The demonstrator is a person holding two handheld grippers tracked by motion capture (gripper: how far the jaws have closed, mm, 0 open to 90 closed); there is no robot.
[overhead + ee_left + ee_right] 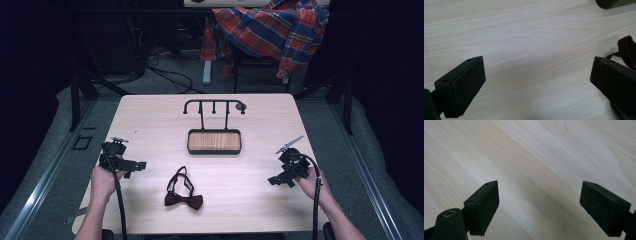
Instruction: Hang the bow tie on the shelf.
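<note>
Both the left claw [141, 165] and right claw [272, 181] are spread wide and empty; a shallow pinch could snag the bow tie's [183, 200] strap

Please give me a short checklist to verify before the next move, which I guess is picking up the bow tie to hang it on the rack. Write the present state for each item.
1. Left gripper open: ok, jaws wide apart in its own view.
2. Right gripper open: ok, jaws wide apart, nothing between them.
3. Bow tie free to grasp: ok, it lies flat on the table, apart from both grippers.
4. Strap untangled: cannot tell, it lies in a loop behind the bow.
5. Rack hooks free: ok, nothing hangs there.
6. Tray under the rack empty: ok.
</note>
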